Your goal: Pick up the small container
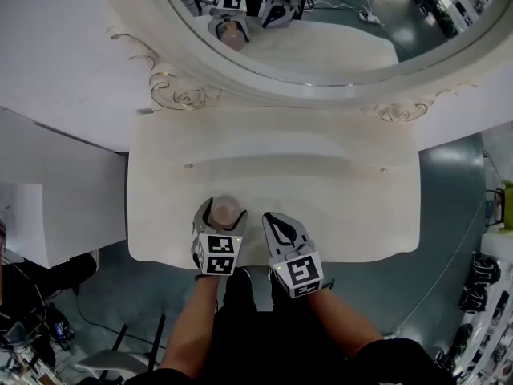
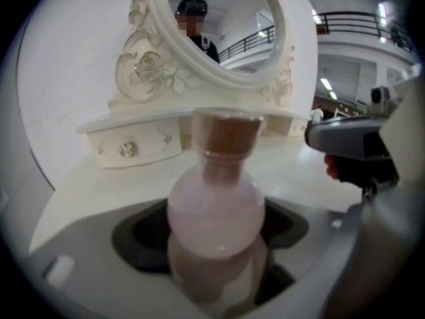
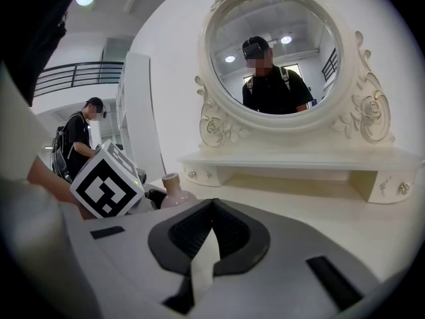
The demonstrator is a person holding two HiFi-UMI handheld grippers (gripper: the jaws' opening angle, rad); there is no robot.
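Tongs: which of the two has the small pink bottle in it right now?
The left tongs, jaws closed around the small pink bottle with the brown stopper. The right tongs beside them are shut on nothing.

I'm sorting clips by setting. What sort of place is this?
Probably a staged bedroom corner inside a large hall or lab, not a home. There is an ornate white dressing table with an oval mirror and small drawers, but a balcony railing runs behind it.

The small container (image 2: 216, 208), a pale pink round-bellied bottle with tan stopper, stands upright in the left gripper (image 1: 223, 210).
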